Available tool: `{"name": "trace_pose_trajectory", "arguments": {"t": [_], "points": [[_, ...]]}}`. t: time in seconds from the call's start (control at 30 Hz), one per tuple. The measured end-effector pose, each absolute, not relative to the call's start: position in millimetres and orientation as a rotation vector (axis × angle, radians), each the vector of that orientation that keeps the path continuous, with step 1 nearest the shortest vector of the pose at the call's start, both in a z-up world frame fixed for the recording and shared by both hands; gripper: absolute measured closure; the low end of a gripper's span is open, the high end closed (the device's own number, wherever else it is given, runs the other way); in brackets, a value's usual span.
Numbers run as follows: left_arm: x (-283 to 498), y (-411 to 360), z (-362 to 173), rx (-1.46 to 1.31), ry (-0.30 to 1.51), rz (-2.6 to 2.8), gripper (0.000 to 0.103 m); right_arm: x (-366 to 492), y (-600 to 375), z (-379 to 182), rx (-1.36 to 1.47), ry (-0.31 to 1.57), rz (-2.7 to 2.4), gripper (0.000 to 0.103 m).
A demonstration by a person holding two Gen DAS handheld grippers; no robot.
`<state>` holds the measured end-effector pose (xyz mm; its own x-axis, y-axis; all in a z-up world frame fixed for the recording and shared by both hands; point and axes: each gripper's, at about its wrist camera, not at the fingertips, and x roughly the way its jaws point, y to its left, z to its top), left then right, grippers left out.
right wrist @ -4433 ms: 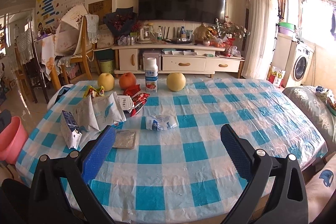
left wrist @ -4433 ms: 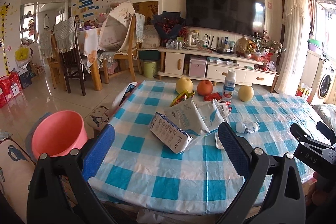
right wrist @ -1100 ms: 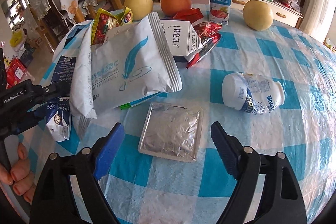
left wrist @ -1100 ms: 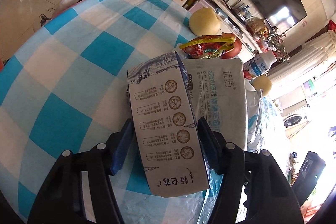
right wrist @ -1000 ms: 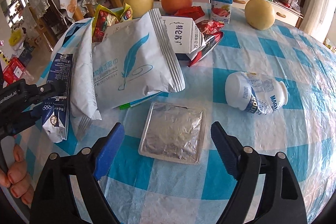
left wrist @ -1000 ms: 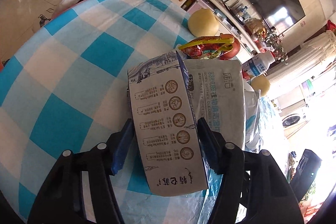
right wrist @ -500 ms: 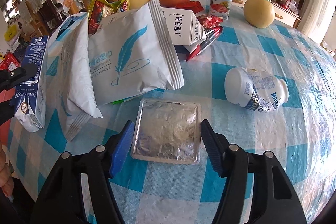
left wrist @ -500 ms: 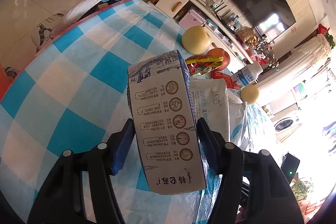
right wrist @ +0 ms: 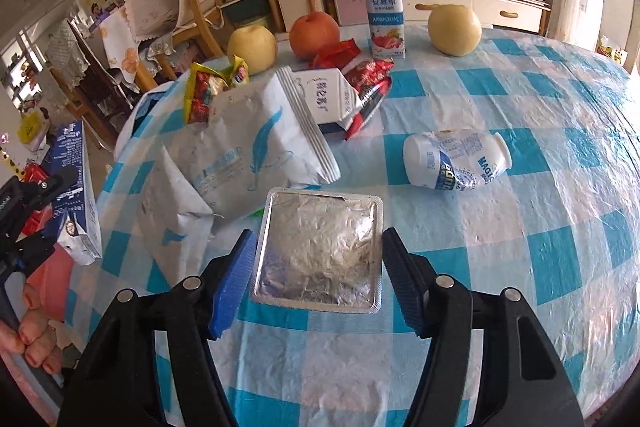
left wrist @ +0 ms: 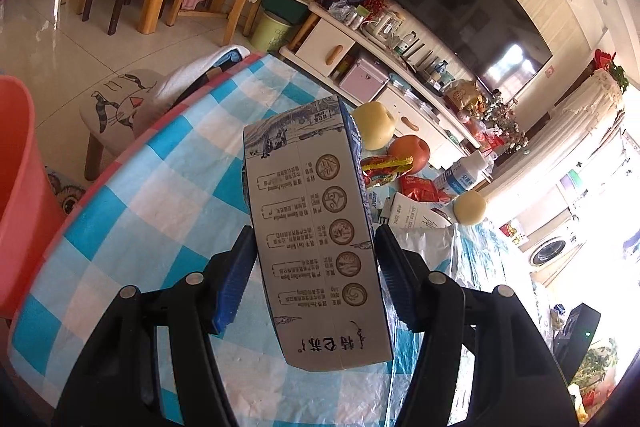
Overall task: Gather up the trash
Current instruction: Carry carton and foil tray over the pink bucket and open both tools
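Note:
My left gripper (left wrist: 314, 239) is shut on a blue-and-white milk carton (left wrist: 308, 187) and holds it in the air above the left edge of the checked table (left wrist: 132, 227). The right wrist view shows that same carton (right wrist: 76, 195) at the far left, beyond the table edge. My right gripper (right wrist: 318, 233) is shut on a square foil-lidded pack (right wrist: 318, 251), its pads against both side edges, and the pack sits slightly above the cloth. A pink bucket (left wrist: 16, 187) stands on the floor left of the table.
On the table lie a white feather-print bag (right wrist: 248, 143), a crushed white bottle (right wrist: 452, 163), red wrappers (right wrist: 368, 83) and a small white carton (right wrist: 324, 99). Further back are two pears, an apple (right wrist: 314, 31) and an upright yogurt bottle (right wrist: 386, 15). A stool (left wrist: 116, 103) stands beside the table.
The left gripper has lifted the carton off the table and away from the white bag. The right jaws have closed onto the foil pack and raised it a little.

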<state>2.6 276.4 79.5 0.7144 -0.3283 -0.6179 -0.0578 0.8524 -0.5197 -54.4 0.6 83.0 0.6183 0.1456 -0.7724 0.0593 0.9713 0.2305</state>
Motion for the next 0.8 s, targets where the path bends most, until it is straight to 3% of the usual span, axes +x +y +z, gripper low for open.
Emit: {"name": "trace_pose_trajectory", "arguments": {"t": [0.5,0.8], "points": [[-39,377,110,-0.593,0.559,0.214,0.041,-40,165,143,0.195,0.807,0.461,0.038],[-59,489,84,-0.765,0.613,0.585,0.041,-9,311,153,0.148,0.844,0.754,0.038]]}}
